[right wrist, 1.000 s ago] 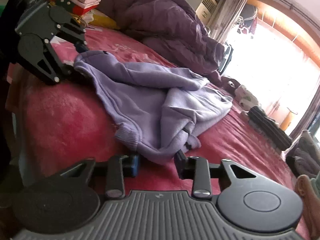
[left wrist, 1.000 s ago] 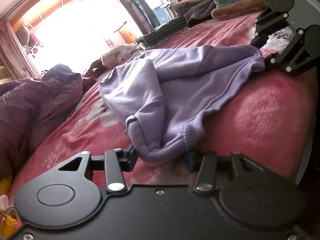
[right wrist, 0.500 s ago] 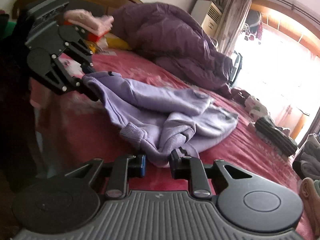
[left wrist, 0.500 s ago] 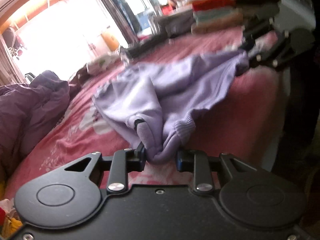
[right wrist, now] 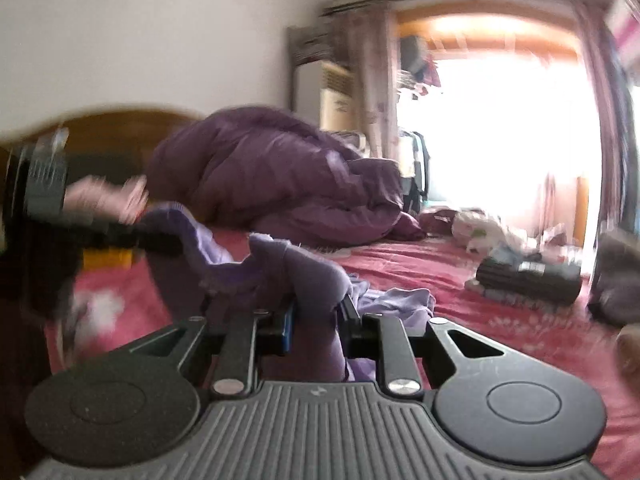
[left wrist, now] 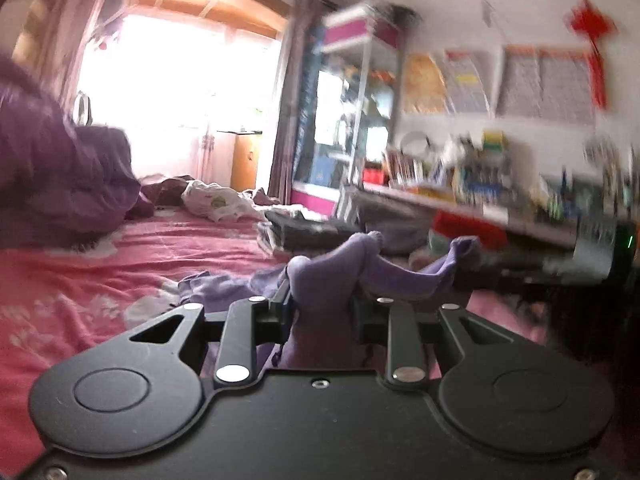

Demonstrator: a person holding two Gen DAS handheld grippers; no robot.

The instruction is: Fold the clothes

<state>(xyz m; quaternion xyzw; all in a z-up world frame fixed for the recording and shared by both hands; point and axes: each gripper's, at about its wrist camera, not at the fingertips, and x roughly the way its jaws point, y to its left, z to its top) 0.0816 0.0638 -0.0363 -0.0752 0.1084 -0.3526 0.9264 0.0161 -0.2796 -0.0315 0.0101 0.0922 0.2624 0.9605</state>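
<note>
The lilac sweatshirt (left wrist: 320, 280) sits bunched between both grippers' jaws, left gripper (left wrist: 322, 312) and right gripper (right wrist: 316, 320) each clamped on it.

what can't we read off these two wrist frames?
- Lilac fleece sweatshirt: its lower part, left wrist view, hidden behind the left tongs.
- Same garment's hanging part, right wrist view, behind the right tongs.
- Shelf clutter, left wrist view: motion blur.
- Pink folded stack, right wrist view: blurred.
</note>
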